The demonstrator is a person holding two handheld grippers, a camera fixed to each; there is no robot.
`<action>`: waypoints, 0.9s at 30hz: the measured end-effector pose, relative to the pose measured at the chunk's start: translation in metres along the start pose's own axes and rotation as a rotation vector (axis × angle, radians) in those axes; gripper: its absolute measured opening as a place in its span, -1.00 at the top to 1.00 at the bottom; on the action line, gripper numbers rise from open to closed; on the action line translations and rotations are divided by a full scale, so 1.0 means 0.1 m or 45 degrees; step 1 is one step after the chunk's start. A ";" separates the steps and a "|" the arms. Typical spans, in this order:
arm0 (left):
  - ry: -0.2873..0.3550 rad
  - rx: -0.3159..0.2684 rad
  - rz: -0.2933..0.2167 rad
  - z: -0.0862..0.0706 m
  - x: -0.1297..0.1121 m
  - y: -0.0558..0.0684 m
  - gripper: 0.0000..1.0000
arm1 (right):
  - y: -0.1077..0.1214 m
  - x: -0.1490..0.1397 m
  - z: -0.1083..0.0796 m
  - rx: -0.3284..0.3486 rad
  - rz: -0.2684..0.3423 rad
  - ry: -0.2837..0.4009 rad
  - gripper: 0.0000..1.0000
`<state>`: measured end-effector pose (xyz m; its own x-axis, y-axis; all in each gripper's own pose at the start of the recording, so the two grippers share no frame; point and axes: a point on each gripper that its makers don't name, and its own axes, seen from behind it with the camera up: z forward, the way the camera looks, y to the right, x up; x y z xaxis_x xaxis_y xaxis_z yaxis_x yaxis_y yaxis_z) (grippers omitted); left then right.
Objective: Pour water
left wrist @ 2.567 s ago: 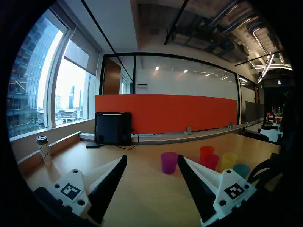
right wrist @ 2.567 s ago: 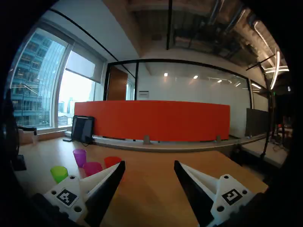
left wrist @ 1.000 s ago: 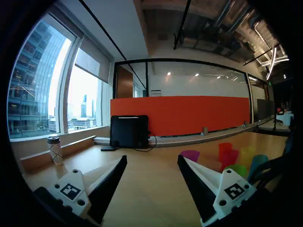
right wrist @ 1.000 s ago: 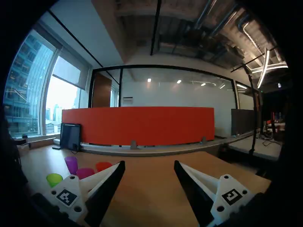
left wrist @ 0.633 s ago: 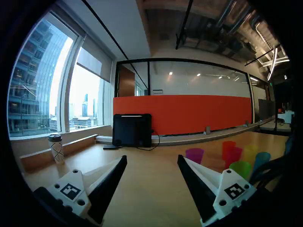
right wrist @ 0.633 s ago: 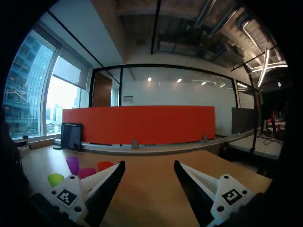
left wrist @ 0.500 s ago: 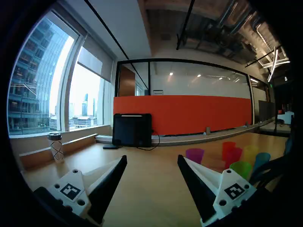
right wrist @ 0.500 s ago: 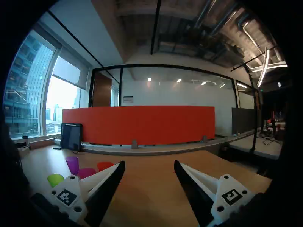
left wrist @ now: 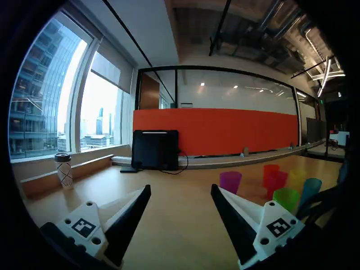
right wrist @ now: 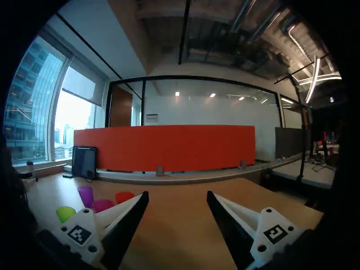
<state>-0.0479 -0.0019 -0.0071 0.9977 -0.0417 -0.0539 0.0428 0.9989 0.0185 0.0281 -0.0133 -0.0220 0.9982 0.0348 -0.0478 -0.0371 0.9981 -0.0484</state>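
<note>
Left hand-held gripper (left wrist: 180,188) spread wide, nothing between the fingers, hanging above the light wooden counter (left wrist: 175,229).

Toward 3 o'clock in the left gripper view, past the right finger, a tight group of cups upright on the counter:
- purple cup (left wrist: 230,181) nearest to the middle and a little apart from the others
- red cup (left wrist: 270,172) next
- pink cup (left wrist: 280,181) just in front of the red one
- yellow cup (left wrist: 297,178) farther to the side
- green cup (left wrist: 285,198) closest to the finger
- blue cup (left wrist: 311,188) at the edge of the group

All of them well apart from the fingertips.

At 12 o'clock, a black screen (left wrist: 154,150) standing at the far end of the counter, in front of an orange partition (left wrist: 225,132). At 9 o'clock, a clear bottle (left wrist: 63,170) with a dark lid, upright on the window ledge (left wrist: 85,163).

Right hand-held gripper (right wrist: 177,195) also spread and empty, above the same counter. At 8 o'clock in the right gripper view, beside the left finger:
- purple cup (right wrist: 85,195) farthest back
- red cup (right wrist: 123,196) beside it
- pink cup (right wrist: 102,205) between and in front, partly hidden by the finger
- green cup (right wrist: 65,213) nearest to the edge

Not possible to tell whether any cup holds water.
</note>
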 end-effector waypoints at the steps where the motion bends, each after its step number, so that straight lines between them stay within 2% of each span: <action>1: -0.005 0.001 0.000 0.01 -0.01 0.00 -0.99 | 0.00 0.00 0.00 0.001 -0.001 0.000 -1.00; 15: -0.024 -0.008 0.001 0.03 -0.04 0.02 -0.99 | -0.02 0.05 0.01 0.020 -0.018 0.023 -1.00; 27: -0.024 -0.007 0.004 0.03 -0.04 0.03 -0.99 | 0.00 -0.06 0.09 0.049 -0.124 0.024 -1.00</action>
<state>-0.0518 0.0014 -0.0040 0.9986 -0.0389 -0.0347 0.0394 0.9991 0.0135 0.0228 -0.0135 -0.0124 0.9960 -0.0631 -0.0634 0.0623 0.9979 -0.0153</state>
